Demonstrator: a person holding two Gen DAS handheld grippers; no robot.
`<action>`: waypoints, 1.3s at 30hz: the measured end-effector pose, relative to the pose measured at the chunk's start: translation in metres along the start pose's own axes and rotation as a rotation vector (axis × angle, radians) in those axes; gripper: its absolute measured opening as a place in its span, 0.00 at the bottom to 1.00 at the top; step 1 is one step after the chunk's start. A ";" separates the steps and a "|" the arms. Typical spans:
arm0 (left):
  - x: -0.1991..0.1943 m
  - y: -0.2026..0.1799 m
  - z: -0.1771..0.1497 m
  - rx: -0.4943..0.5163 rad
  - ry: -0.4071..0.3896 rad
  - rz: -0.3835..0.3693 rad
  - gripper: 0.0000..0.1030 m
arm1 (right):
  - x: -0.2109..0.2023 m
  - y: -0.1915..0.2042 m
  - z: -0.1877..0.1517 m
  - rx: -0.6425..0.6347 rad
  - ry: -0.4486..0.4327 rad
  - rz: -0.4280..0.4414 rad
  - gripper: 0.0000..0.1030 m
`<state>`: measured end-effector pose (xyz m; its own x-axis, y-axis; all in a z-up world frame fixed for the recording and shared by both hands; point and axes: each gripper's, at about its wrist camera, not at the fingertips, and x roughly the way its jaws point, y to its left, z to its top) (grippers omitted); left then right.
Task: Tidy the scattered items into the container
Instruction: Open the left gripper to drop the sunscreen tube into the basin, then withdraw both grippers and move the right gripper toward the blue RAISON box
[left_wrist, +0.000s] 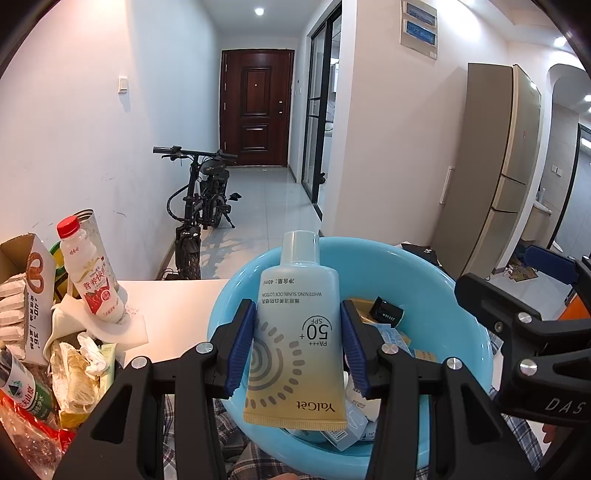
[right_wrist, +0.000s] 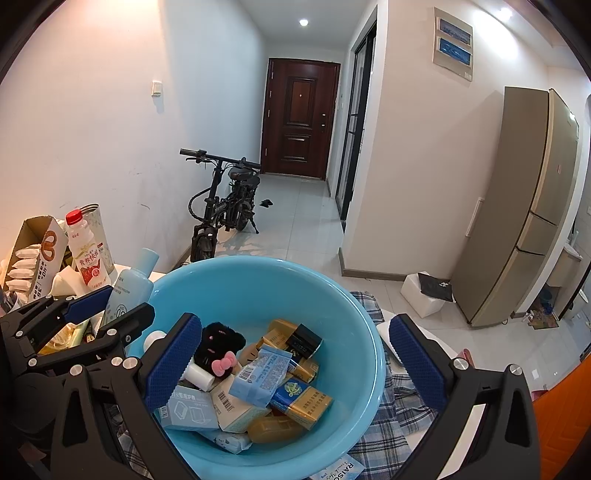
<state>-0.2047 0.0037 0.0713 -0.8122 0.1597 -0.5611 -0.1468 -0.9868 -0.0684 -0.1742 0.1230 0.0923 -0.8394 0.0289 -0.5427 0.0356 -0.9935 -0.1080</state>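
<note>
Left gripper (left_wrist: 298, 345): clamping a sunscreen tube (left_wrist: 295, 350) by its sides, both blue pads pressing on it. The tube is standing cap-up, crimped end down, and is hanging above the near-left part of the blue basin (left_wrist: 236, 288); in the right wrist view the tube (right_wrist: 127, 291) is showing just outside the basin's left rim.

Right gripper (right_wrist: 295, 363): jaws standing wide apart, holding nothing, hovering over the basin (right_wrist: 354, 325).

Blue basin: sitting on a plaid cloth (right_wrist: 388, 432) on the desk (left_wrist: 170, 306). It is holding a gold-and-blue box (right_wrist: 301, 400), a light blue packet (right_wrist: 258, 373), a black plush with a pink bow (right_wrist: 219, 349), a small black box (right_wrist: 304, 341), a white roll (right_wrist: 197, 374) and other small cartons.

Left end of the desk: a milk bottle with a red cap (left_wrist: 92, 277) is leaning against a tin (left_wrist: 98, 236), beside an open carton of wrapped snacks (left_wrist: 22, 295), crumpled wrappers (left_wrist: 77, 365) and a green-labelled water bottle (left_wrist: 26, 387).
</note>
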 end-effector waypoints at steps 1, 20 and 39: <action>0.000 -0.001 0.000 0.004 0.000 0.001 0.43 | -0.001 0.000 0.000 0.001 0.000 -0.004 1.00; 0.004 -0.009 -0.001 0.036 -0.003 0.029 0.99 | -0.004 -0.013 0.001 0.024 -0.011 -0.009 1.00; -0.002 -0.001 0.000 0.016 -0.007 0.039 0.99 | -0.011 -0.005 0.004 0.000 -0.027 -0.008 1.00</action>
<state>-0.2033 0.0048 0.0726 -0.8214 0.1214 -0.5573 -0.1241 -0.9917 -0.0331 -0.1672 0.1274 0.1022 -0.8538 0.0339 -0.5195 0.0288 -0.9933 -0.1123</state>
